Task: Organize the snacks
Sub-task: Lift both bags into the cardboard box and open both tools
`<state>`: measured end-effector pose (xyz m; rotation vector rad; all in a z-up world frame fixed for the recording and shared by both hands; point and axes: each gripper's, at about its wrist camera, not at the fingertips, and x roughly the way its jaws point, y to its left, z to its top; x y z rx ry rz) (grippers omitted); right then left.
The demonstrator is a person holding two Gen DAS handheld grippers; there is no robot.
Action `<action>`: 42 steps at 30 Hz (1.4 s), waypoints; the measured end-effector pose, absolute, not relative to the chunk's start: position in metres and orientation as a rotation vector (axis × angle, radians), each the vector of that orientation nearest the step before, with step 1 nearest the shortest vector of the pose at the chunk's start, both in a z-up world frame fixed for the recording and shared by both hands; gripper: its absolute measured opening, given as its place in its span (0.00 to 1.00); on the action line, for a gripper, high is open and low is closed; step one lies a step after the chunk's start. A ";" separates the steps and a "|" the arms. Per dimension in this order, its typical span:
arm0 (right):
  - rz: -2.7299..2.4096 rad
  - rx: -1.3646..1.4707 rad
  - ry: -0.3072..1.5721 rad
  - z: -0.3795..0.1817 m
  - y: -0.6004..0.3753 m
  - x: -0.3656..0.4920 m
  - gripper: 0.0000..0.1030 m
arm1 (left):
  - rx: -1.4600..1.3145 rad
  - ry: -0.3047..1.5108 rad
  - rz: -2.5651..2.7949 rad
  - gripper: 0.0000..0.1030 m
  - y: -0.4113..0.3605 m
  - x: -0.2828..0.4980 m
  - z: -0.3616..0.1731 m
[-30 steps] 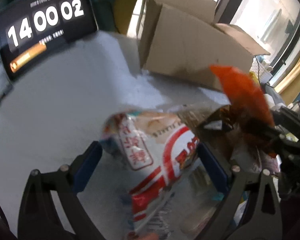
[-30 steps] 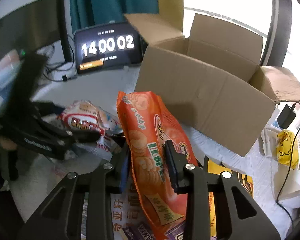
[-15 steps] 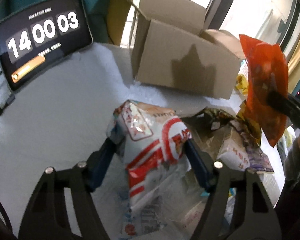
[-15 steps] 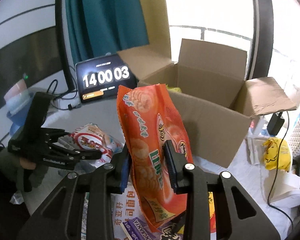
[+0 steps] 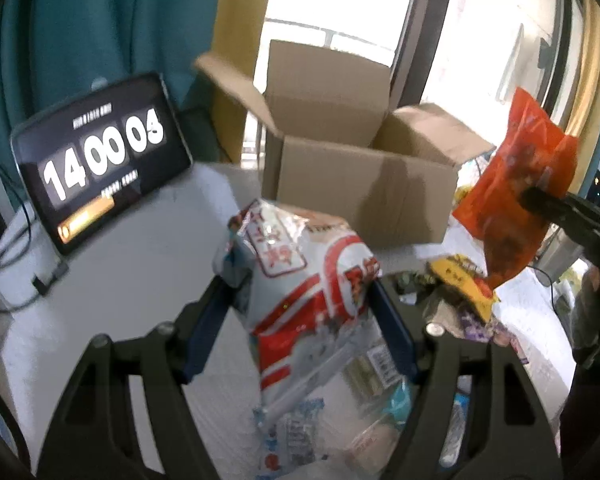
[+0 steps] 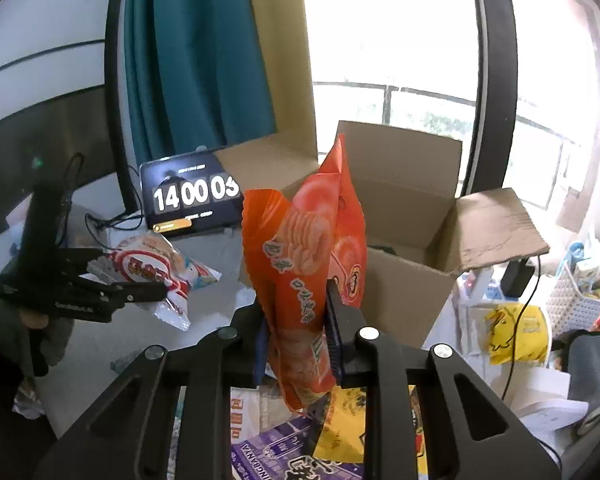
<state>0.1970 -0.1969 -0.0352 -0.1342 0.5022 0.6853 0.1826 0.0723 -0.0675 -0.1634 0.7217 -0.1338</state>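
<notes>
Snacks, two bags in hand, both lifted off the desk (image 5: 120,264) and carried in front of the open cardboard box (image 6: 404,280), the landmark for this entry.

Item one: orange biscuit bag (image 6: 312,264). Held upright just before the box's near wall, its top about level with the rim. Looks light, crinkly film, slack and half full by the way the upper part folds and leans; likely slippery. It is pinched low on the body, so the top flops. A hold nearer the middle would steady it, I judge.

Item two: white-and-red snack bag (image 5: 300,288). Held short of the box, to its left front, tilted with its top toward the box. Puffy, soft, probably light and easily crushed; glossy film. Best taken across the width, as now.

Right gripper (image 6: 296,332): jaws closed narrow on the orange bag, the blue pads pressing both faces of the film.

Left gripper (image 5: 300,320): jaws wider apart, closed around the white-and-red bag's full width, pads touching its two sides and denting it slightly.

Remaining stock: loose packets (image 6: 296,452), purple and yellow among them, lie heaped on the desk in front of the box. A tablet clock (image 5: 100,160) stands left of the box.
</notes>
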 end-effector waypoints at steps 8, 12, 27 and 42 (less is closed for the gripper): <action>0.664 -0.109 0.461 -0.020 -0.209 0.206 0.25 | -0.117 0.621 -0.137 0.71 0.072 0.186 -0.031; 0.653 -0.103 0.440 -0.013 -0.213 0.211 0.25 | -0.104 0.596 -0.143 0.71 0.069 0.193 -0.018; 0.604 -0.099 0.352 0.015 -0.215 0.253 0.25 | -0.045 0.487 -0.177 0.71 0.057 0.241 0.019; 0.561 -0.103 0.338 0.014 -0.205 0.310 0.25 | -0.012 0.443 -0.186 0.71 0.038 0.317 0.026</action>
